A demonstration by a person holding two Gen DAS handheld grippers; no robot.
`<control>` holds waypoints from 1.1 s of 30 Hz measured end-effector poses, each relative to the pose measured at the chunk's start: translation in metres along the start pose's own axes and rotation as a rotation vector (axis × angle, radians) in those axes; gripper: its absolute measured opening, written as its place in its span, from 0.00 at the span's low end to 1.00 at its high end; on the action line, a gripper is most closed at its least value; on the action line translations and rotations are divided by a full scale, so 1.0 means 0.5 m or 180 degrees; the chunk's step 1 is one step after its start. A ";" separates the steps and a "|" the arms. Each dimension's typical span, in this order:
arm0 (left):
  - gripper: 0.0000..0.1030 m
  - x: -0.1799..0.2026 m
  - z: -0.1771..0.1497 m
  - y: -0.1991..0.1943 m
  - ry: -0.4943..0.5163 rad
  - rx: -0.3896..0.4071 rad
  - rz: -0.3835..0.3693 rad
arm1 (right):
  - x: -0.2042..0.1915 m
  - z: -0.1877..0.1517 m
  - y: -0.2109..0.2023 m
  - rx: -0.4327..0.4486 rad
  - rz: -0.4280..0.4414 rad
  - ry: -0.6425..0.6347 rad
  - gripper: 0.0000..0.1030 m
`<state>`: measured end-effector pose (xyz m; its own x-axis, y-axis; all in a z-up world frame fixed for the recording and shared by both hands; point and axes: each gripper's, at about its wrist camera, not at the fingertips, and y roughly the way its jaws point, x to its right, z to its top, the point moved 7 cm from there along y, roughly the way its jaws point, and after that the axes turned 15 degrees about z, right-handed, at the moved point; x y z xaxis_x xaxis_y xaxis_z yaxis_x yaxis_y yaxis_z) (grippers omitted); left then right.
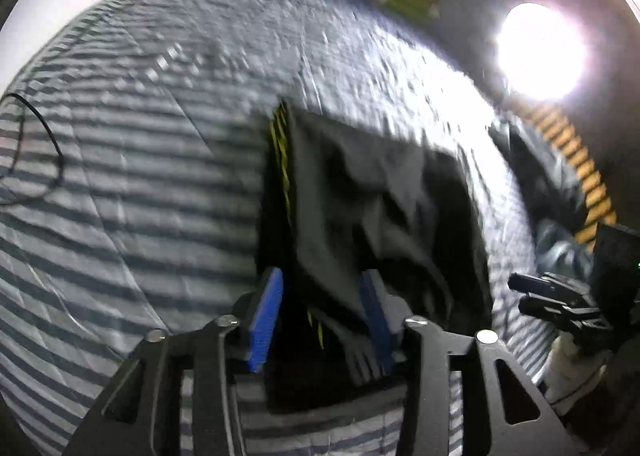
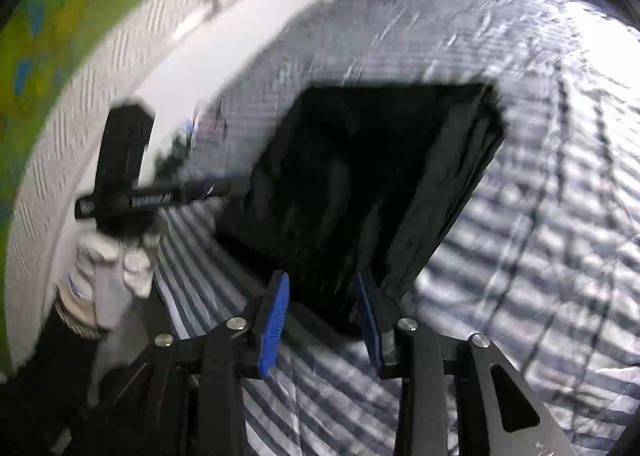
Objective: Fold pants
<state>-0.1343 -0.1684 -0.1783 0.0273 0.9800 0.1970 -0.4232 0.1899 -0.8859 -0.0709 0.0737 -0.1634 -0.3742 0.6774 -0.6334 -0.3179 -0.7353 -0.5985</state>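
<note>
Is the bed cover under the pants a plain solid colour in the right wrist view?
No, the bed cover under the folded black pants is striped grey and white.

pants (image 2: 360,184): black, yellow stitching at edge | bedsheet (image 1: 140,176) under pants: grey-and-white stripes | gripper pads (image 1: 266,320): blue | wall (image 2: 72,28) beyond bedsheet: green

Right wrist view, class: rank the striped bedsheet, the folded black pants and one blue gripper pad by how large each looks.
1. Striped bedsheet, filling most of the view.
2. Folded black pants.
3. Blue gripper pad, smallest, though it sits nearest the camera, so it looks larger than it really is.
</note>
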 end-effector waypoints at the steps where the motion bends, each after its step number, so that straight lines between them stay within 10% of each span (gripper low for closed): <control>1: 0.54 -0.006 0.018 -0.003 -0.0054 0.0024 -0.0032 | 0.020 0.017 -0.012 0.0113 -0.0090 0.0054 0.50; 5: 0.73 -0.024 0.092 0.028 -0.0328 0.0044 -0.0149 | 0.125 0.078 -0.024 0.0335 -0.0356 0.0360 0.55; 11: 0.73 -0.036 0.155 0.131 -0.0532 -0.0076 -0.0080 | 0.233 0.121 -0.012 0.0544 -0.0084 0.0948 0.58; 25: 0.70 -0.007 0.199 0.210 -0.0358 -0.0061 0.0060 | 0.269 0.179 0.088 0.0508 -0.0032 0.0953 0.59; 29: 0.28 0.007 0.197 0.220 -0.0202 -0.0047 0.0169 | 0.270 0.192 0.100 0.0542 0.0073 0.0928 0.57; 33: 0.08 0.013 0.197 0.218 -0.0189 0.0026 0.0144 | 0.268 0.200 0.135 0.0483 0.0258 0.1040 0.17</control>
<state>-0.2697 -0.1470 -0.2321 -0.0458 0.9823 0.1817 -0.4302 0.1448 -0.8910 -0.2295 0.1124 -0.2397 -0.1133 0.5702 -0.8136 -0.4335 -0.7652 -0.4759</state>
